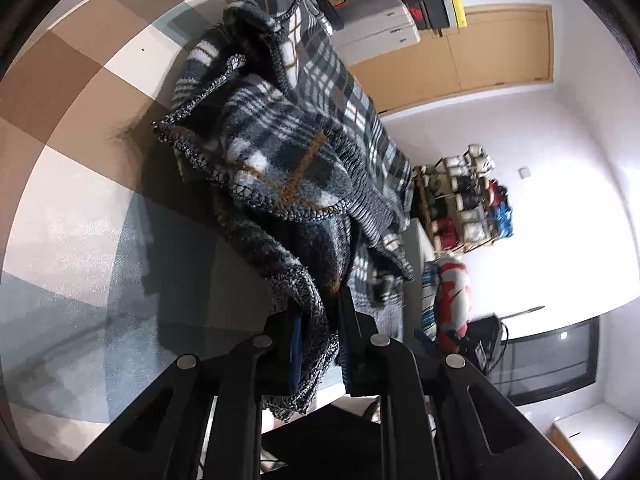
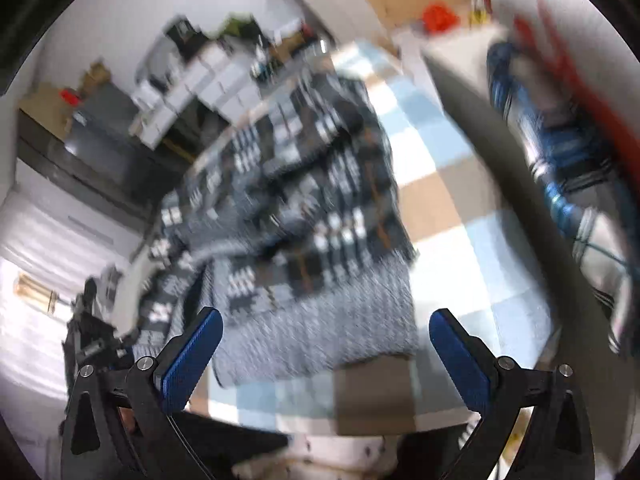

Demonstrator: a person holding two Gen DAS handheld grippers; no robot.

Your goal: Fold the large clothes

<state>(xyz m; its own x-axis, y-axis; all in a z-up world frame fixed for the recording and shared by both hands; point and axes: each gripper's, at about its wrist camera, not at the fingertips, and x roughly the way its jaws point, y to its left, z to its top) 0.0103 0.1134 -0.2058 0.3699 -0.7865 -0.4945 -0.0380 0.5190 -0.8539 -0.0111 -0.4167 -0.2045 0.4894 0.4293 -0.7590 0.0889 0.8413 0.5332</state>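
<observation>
A large dark plaid fleece blanket point(image 1: 288, 128) lies bunched on a checked brown, white and blue tablecloth point(image 1: 80, 128). My left gripper point(image 1: 320, 336) is shut on a stitched edge of the blanket and holds it lifted, so the cloth drapes away from the fingers. In the right wrist view the same blanket point(image 2: 304, 208) shows blurred, spread over the checked cloth point(image 2: 448, 184). My right gripper point(image 2: 326, 344) is open and empty, its blue pads point(image 2: 196, 352) wide apart, just above the blanket's near grey edge.
A pile of folded red, white and blue clothes point(image 1: 448, 292) lies at the table's far end and shows at the right in the right wrist view point(image 2: 560, 128). A shelf of shoes point(image 1: 464, 200), a wooden door point(image 1: 480, 48) and white drawers point(image 2: 200, 80) stand around the room.
</observation>
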